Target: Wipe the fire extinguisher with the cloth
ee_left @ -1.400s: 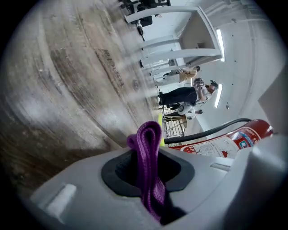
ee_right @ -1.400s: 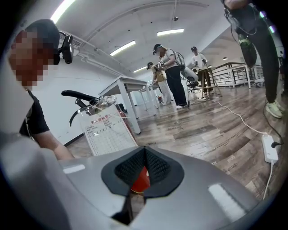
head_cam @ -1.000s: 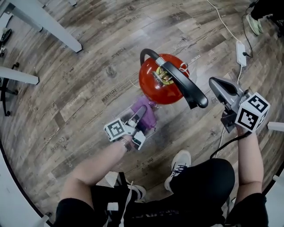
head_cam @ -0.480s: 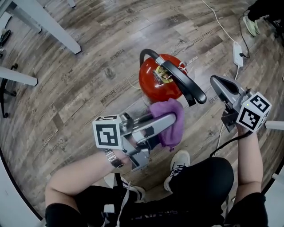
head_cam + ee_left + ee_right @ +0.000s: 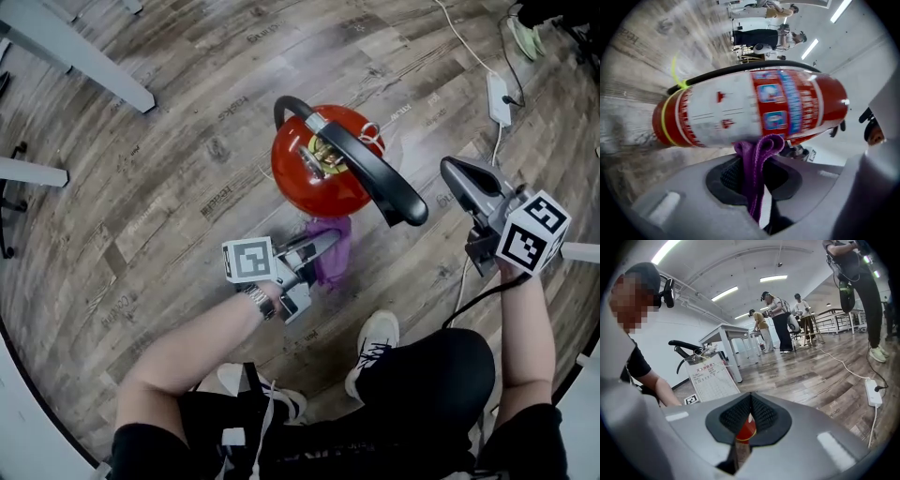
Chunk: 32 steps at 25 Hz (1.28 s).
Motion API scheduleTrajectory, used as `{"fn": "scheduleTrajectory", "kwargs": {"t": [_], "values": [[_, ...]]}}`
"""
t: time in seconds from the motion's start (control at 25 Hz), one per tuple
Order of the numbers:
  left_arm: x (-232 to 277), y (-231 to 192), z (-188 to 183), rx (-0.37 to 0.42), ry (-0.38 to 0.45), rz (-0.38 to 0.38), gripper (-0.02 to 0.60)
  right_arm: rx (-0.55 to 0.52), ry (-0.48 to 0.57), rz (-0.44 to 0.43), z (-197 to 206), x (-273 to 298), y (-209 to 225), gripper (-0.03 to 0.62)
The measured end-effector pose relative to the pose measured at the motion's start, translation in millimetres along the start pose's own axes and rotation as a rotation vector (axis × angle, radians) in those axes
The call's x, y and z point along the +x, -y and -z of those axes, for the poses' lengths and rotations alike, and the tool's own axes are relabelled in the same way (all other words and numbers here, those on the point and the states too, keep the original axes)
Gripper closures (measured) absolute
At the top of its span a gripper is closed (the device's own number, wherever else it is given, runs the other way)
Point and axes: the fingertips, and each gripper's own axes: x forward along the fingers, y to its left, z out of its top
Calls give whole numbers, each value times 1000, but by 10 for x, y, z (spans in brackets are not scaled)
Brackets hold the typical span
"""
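A red fire extinguisher (image 5: 319,173) with a black handle (image 5: 375,178) stands upright on the wood floor. My left gripper (image 5: 323,244) is shut on a folded purple cloth (image 5: 331,251), which is held low against the near side of the cylinder. In the left gripper view the cloth (image 5: 758,154) sticks out from between the jaws and touches the extinguisher's labelled body (image 5: 754,108), with my left gripper (image 5: 757,164) just below it. My right gripper (image 5: 455,175) hangs to the right of the handle, shut and holding nothing. Only a sliver of red shows past the right gripper (image 5: 750,413).
A white power strip (image 5: 498,98) and its cable lie on the floor at the back right. Grey table legs (image 5: 80,56) stand at the back left. The person's shoe (image 5: 375,342) is just behind the cloth. In the right gripper view, people stand by a white table (image 5: 726,341).
The left gripper rose with the cloth toward the extinguisher's top, then dropped back low against its near side. The right gripper has stayed where it was.
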Motion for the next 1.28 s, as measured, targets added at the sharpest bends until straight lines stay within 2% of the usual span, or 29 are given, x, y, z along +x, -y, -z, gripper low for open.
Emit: {"fn": "scheduleTrajectory", "kwargs": {"t": [0.16,0.28,0.44,0.6,0.72,0.84,0.92,1.0,1.16,1.28], "values": [[93,-1070,130,16,-53,-172,512,23,-21,-3,149,56,67,589],[97,-1587,199,16,-59,-254,509,39,-43,-7,273,83,86,590],[124,-1758,210,-29,-22,-307,511,42,-64,-11,339,73,96,591],[123,-1640,229,-56,-17,-289,511,52,-52,2,335,34,126,590],[155,-1240,166,-62,-21,-190,512,49,-44,5,318,25,95,591],[218,-492,99,-45,-46,-39,512,37,-42,5,278,-28,34,589],[186,-33,66,-26,-51,-2,512,42,-36,-2,245,-81,-13,590],[190,515,35,-30,-37,89,512,51,-30,-22,214,-116,-78,589],[149,1432,-68,154,-52,232,512,30,-34,-79,165,-159,-274,589],[83,1836,-20,192,-64,296,511,21,-30,-121,124,-213,-436,583]]}}
